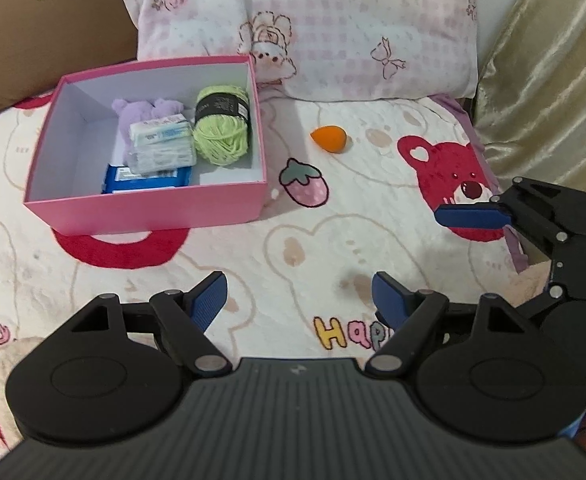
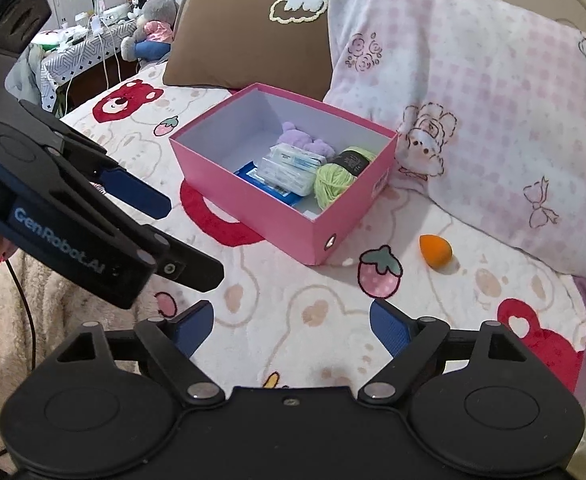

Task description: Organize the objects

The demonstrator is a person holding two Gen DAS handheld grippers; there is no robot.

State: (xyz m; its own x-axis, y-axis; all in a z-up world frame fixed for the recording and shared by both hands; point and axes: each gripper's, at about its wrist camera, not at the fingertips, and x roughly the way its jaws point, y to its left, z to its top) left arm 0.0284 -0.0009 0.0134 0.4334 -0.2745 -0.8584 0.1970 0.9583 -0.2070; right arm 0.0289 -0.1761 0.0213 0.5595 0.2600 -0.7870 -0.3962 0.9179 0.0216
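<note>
A pink box (image 1: 149,208) (image 2: 253,208) stands on the bed. In it lie a green yarn ball (image 1: 221,126) (image 2: 339,178), a purple plush (image 1: 149,114) (image 2: 305,142), tissue packs (image 1: 161,146) (image 2: 289,168) and a blue packet (image 1: 145,178) (image 2: 253,174). An orange egg-shaped sponge (image 1: 328,139) (image 2: 436,251) lies on the blanket right of the box. My left gripper (image 1: 299,300) is open and empty, near the front. My right gripper (image 2: 291,328) is open and empty; it also shows at the right of the left wrist view (image 1: 473,216).
A pink patterned pillow (image 1: 333,28) (image 2: 493,100) and a brown pillow (image 1: 33,28) (image 2: 249,28) lie behind the box. A gold curtain (image 1: 553,80) hangs at the right. A cluttered side table (image 2: 81,48) with plush toys stands beyond the bed.
</note>
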